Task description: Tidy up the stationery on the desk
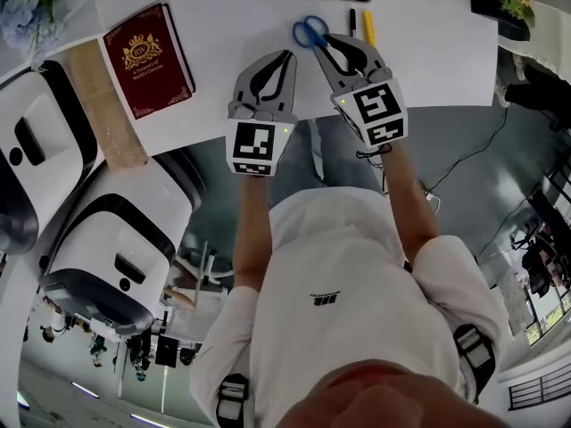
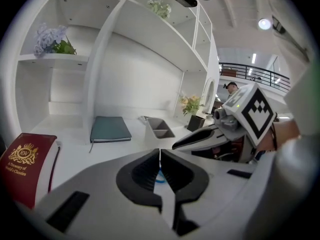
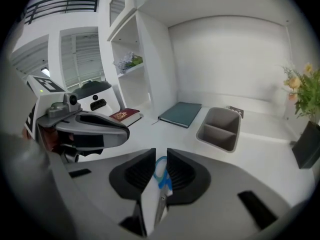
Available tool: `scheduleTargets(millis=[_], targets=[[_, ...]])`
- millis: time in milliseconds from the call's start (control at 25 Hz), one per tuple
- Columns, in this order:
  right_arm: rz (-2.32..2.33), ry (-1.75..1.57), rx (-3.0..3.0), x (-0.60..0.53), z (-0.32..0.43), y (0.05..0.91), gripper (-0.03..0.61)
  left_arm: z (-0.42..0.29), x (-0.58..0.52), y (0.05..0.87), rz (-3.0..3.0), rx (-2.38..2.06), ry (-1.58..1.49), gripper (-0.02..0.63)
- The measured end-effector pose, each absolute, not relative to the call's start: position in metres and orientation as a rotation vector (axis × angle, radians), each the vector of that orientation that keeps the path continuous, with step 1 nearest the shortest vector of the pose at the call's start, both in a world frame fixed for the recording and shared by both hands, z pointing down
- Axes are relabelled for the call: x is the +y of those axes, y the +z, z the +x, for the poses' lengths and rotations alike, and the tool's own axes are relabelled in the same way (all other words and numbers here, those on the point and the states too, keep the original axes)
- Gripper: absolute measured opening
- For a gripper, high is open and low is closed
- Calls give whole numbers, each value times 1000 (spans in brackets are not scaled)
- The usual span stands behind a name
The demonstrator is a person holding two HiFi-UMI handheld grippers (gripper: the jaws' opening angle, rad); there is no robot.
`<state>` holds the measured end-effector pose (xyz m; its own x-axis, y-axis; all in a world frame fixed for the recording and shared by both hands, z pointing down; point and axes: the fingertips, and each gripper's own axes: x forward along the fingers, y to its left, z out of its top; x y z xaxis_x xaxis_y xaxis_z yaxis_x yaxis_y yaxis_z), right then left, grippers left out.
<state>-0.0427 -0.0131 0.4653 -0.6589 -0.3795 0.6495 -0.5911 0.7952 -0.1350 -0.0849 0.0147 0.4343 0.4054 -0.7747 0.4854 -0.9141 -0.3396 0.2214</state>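
Blue-handled scissors [image 1: 310, 32] lie on the white desk [image 1: 223, 25], and their blade runs back between the jaws of my right gripper [image 1: 328, 41]. In the right gripper view the scissors [image 3: 162, 176] fill the narrow gap of that gripper [image 3: 160, 171], which is shut on them. My left gripper [image 1: 288, 56] sits just to the left, shut with nothing held. In its own view its jaws [image 2: 160, 164] meet, with a sliver of blue behind them. A black pen [image 1: 352, 20] and a yellow marker [image 1: 368, 27] lie to the right of the scissors.
A grey two-compartment organiser [image 3: 219, 128] stands at the back of the desk, with a teal notebook [image 3: 181, 114] to its left. A dark red book [image 1: 148, 59] and a wooden strip [image 1: 105, 103] lie at the left. A potted plant [image 3: 305, 94] stands at the right. Two white machines [image 1: 116, 248] sit beside the desk.
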Motion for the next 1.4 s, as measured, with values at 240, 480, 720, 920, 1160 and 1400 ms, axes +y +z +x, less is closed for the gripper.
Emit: scheduleTargets(millis=[240,480,720,920,1160,1400], targets=[[719,470,-2306,-17,-49,489,71,-86,10,451,2221,-1368,432,0],[734,510,-2261,-21,-54,511,78,-85,7,464,2231,-1313,441,0],[744,515,-2231,-24,-58,526,89,-84,6,474,2222,-1279,427,0],[740,491,-2192,-28,-60,534,91,-86,3,478,2224,-1256,428,0],[698,490,-2146,-30,-64,549,91,-91,-3,479,2221,-1256,427,0],[672,464,-2135,-30,-63,550,81,-91,-6,478,2215,-1265,432,0]])
